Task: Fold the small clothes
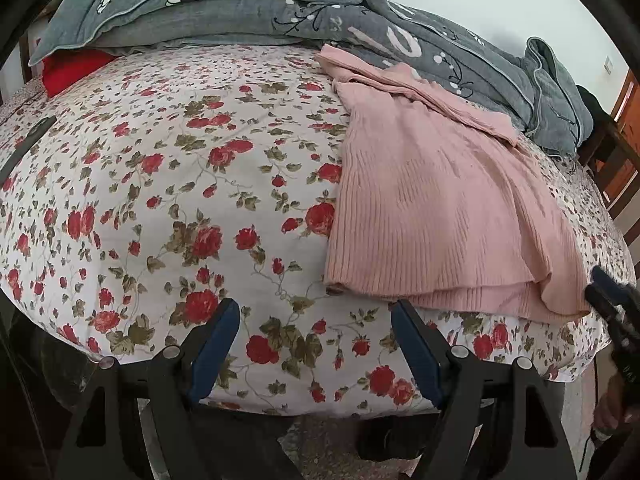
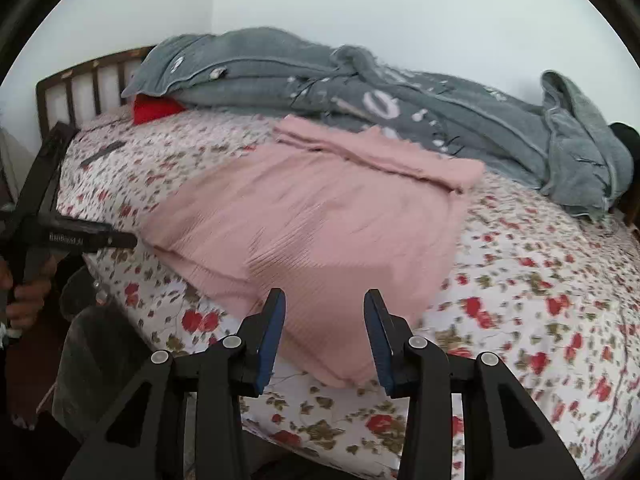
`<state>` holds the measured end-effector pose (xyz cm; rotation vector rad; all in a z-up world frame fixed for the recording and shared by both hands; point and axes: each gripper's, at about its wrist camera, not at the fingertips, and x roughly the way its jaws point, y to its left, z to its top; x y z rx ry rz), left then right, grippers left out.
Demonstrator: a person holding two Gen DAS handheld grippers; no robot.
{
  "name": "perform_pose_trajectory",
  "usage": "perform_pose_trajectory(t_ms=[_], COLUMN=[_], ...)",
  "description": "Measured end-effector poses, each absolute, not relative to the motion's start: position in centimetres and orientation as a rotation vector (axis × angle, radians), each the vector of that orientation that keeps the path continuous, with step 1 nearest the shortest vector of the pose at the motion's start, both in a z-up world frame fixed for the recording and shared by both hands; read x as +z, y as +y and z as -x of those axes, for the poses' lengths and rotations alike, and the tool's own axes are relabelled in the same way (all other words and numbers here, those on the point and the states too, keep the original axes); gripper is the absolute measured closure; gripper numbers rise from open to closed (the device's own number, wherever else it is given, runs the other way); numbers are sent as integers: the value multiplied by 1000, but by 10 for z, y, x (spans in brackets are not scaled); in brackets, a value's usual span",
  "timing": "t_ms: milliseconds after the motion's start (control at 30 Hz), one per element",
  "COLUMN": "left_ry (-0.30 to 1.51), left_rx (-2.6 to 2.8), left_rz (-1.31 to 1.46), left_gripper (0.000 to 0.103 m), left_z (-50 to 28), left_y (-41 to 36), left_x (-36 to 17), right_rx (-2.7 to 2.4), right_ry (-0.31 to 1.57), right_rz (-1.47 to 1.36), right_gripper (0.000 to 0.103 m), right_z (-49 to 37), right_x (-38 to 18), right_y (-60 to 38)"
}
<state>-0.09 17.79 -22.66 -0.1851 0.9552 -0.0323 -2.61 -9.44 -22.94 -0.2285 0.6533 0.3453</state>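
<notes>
While pink ribbed sweater [image 1: 432, 216] lies half-folded on floral sheet [image 1: 160, 184] — both grippers' fingers spread, empty

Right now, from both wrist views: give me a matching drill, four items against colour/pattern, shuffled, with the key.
Column 1:
1. sweater
2. bedsheet
3. blanket
4. finger pads

Column 2:
A. grey, white motifs
B. blue
C. pink, ribbed
D. white, red roses

Pairs: 1-C, 2-D, 3-A, 4-B

Both the left gripper and the right gripper are open, holding nothing.
</notes>
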Motion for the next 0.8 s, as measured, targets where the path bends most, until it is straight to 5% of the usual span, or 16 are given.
perform_pose_trajectory(t_ms=[200,600,733,800], left_ry=[944,960,947,938], left_rx=[-32,-33,-55,-78], left_rz=[181,202,194,192], left_gripper=[27,27,27,26], left_z=[2,1,2,2], left_y=[181,184,183,181], left_x=[-223,-235,-231,-230], right_rx=[350,249,214,223], right_ry=[758,664,655,658], right_rz=[317,425,394,374], right_gripper=[63,63,93,98], right_z=[8,22,16,16], right_x=[-272,-294,-293,-289], right_y=[-85,-91,-98,-104])
